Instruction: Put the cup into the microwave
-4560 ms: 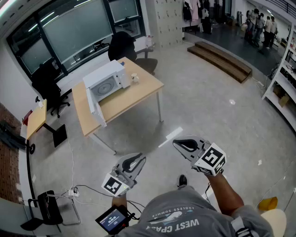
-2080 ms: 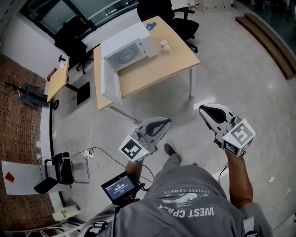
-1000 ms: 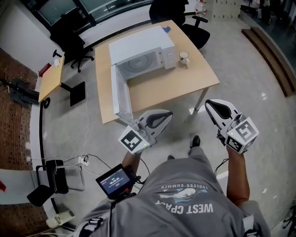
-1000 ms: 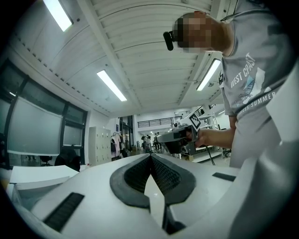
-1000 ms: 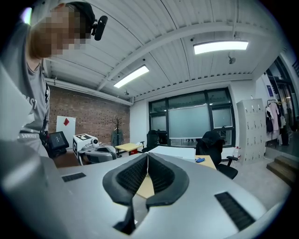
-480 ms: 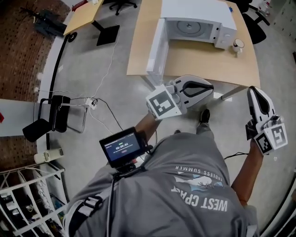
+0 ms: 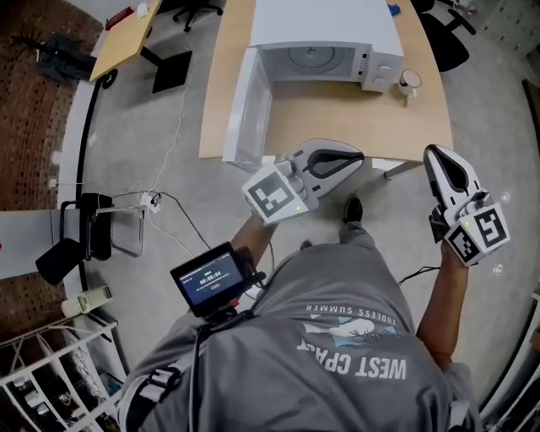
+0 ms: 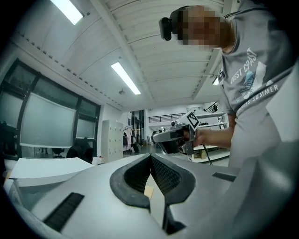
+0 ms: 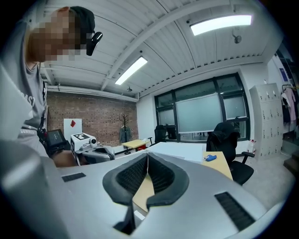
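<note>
Closer now to the table's [image 7: 337, 114] near edge, your left gripper [image 7: 356, 156] and right gripper [image 7: 437, 157], jaws together, hold nothing; cup [image 7: 409, 81] untouched.

The microwave [image 7: 325, 24] and cup [image 7: 410, 81] are white, the table [image 7: 337, 118] pale wood.

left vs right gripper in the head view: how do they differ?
Left gripper points sideways across the picture; right gripper points up it, toward the table. Left gripper sits near the microwave's open door; right gripper sits at the table's right corner, on the cup's side. Shared: both jaws shut, nothing between them.
</note>
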`<move>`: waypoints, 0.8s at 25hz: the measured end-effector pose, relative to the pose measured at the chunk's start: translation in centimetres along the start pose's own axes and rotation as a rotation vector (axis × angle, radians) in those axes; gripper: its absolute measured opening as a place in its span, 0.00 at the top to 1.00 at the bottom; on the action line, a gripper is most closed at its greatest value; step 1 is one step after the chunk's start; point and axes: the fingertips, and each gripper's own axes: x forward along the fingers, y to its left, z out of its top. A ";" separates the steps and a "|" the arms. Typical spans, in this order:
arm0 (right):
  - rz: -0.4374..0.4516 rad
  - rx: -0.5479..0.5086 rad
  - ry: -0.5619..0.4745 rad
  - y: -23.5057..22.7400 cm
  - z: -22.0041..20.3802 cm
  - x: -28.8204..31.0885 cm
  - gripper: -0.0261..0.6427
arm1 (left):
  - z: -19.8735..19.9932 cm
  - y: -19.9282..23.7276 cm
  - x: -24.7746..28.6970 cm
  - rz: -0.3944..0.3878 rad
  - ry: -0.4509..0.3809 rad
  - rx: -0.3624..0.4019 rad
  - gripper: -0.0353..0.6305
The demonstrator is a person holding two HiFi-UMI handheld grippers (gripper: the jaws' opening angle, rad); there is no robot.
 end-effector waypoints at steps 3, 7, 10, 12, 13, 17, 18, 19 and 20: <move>-0.008 0.020 0.021 -5.0 -3.1 2.3 0.93 | -3.4 3.1 2.9 0.003 0.004 -0.038 0.91; -0.003 0.049 0.072 -12.3 -5.4 5.1 0.93 | -6.1 7.0 7.1 0.041 0.049 -0.124 0.91; -0.013 0.079 0.111 -17.8 -7.8 6.2 0.93 | -8.4 8.4 9.9 0.073 0.090 -0.167 0.91; -0.029 0.095 0.143 -20.9 -9.8 7.0 0.93 | -9.5 9.0 11.0 0.097 0.108 -0.188 0.91; -0.038 0.102 0.165 -22.3 -10.6 7.5 0.93 | -9.6 9.3 11.2 0.108 0.115 -0.198 0.91; -0.076 0.142 0.253 -27.2 -14.7 10.0 0.93 | -10.4 10.6 11.3 0.151 0.150 -0.239 0.91; -0.085 0.150 0.273 -28.5 -16.0 10.7 0.93 | -10.8 11.0 11.3 0.161 0.162 -0.246 0.91; -0.093 0.159 0.294 -29.8 -17.2 11.4 0.93 | -11.2 11.3 11.4 0.170 0.174 -0.250 0.91; -0.101 0.169 0.313 -31.0 -18.4 12.1 0.93 | -11.5 11.7 11.5 0.178 0.184 -0.253 0.91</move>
